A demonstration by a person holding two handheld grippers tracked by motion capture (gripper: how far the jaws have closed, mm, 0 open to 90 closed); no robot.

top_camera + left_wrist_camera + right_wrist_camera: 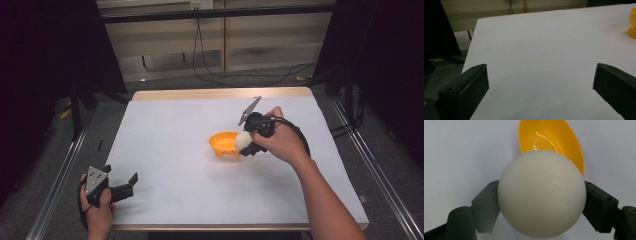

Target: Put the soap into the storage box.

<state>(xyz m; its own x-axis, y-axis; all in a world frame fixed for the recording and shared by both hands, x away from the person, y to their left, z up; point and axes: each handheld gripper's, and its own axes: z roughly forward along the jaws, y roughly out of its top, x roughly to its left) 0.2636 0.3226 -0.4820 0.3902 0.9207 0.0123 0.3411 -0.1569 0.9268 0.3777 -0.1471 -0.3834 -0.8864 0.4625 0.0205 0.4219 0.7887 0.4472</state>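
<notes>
White table (175, 135), dark room beyond. Near me at seven o'clock, my left gripper (122, 186) idles, jaws wide, holding nothing. Farther out at two o'clock, my right gripper (245, 142) clamps the ball (243, 140) just over the bowl (223, 144). Seemingly only the drop remains.

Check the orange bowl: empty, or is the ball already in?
Empty. The right gripper view shows a bare glossy inside of the orange bowl; the white ball sits clamped in the right gripper, not yet in.
</notes>
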